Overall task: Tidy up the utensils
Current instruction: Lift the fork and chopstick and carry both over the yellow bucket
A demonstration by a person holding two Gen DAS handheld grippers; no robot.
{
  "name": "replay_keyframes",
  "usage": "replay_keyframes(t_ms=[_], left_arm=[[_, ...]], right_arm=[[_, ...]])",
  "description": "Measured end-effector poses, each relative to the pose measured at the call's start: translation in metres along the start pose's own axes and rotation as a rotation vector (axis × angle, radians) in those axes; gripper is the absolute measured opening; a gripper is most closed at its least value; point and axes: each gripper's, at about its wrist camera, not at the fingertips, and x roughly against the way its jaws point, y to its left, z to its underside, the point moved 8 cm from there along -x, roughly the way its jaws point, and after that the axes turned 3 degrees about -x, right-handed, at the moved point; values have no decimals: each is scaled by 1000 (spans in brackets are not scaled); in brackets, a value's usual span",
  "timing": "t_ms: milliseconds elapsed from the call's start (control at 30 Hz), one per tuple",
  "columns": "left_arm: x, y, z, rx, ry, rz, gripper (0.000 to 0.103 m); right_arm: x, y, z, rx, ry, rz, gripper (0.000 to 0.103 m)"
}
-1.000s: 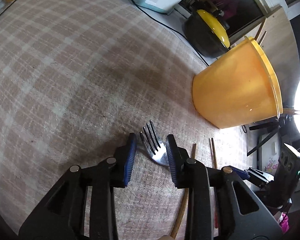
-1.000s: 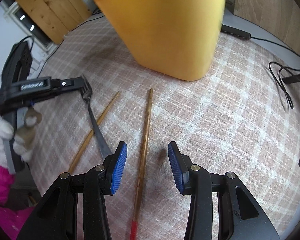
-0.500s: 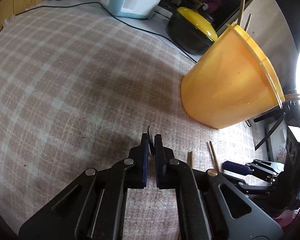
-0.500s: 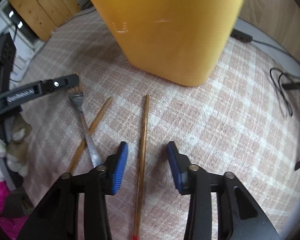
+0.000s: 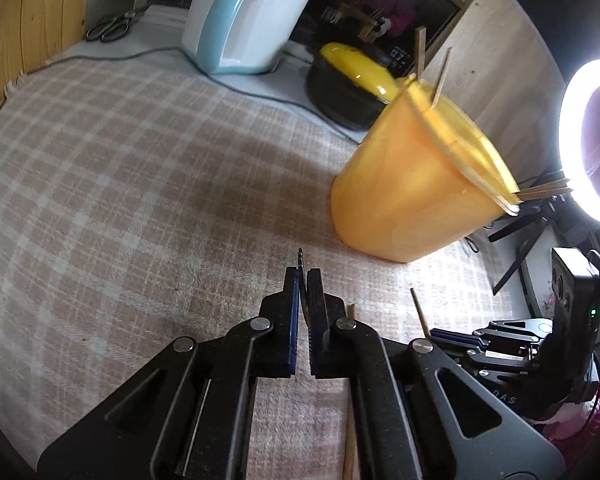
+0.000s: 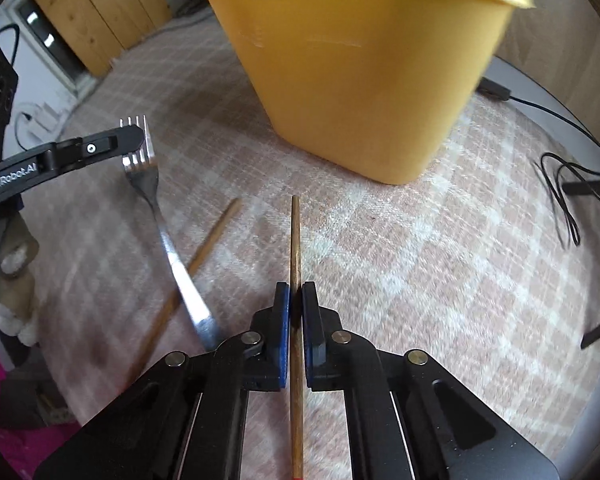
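Fork [image 6: 148, 168] sits pinched by its head in the closed left gripper [image 5: 303, 276], handle slanting to the checked cloth [image 5: 120, 168], while the right gripper [image 6: 296, 296] clamps a chopstick [image 6: 295, 240] lying before the yellow tub [image 6: 360, 60], another chopstick [image 6: 204, 256] beside it.

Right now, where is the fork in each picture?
Left wrist view: only the fork tips show, poking out past the shut left claw, bottom middle.
Right wrist view: the whole fork is at the left, its head in the left claw.
Shared landmark: the yellow tub.
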Motion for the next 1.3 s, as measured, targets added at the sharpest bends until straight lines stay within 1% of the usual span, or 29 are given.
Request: replay_keyframes(t_ms=[200,333,567,667,900,1133,1300], left_arm=[[24,-22,-5,-44,-36,25,0],[44,-42,-5,-112,-69,27,0],[69,-67,-9,-145,-105,66,0],[80,-77,-13,-164,-123,79,0],[101,-92,-38,-210,-183,79,0],[113,-99,-74,-235,-243,72,0],[118,-103,-106,-253,-290,59,0]], right_arm=[[37,2,2,-18,-108,-7,4],[64,1,7,-24,-184,-10,4],[111,3,14,-16,-308,-2,4],[132,-3,15,-22,-352,-5,4],[172,-4,-8,-31,-469,-1,4],[205,-4,-49,-38,-593,0,4],[217,-7,-79,-64,-657,8,4]])
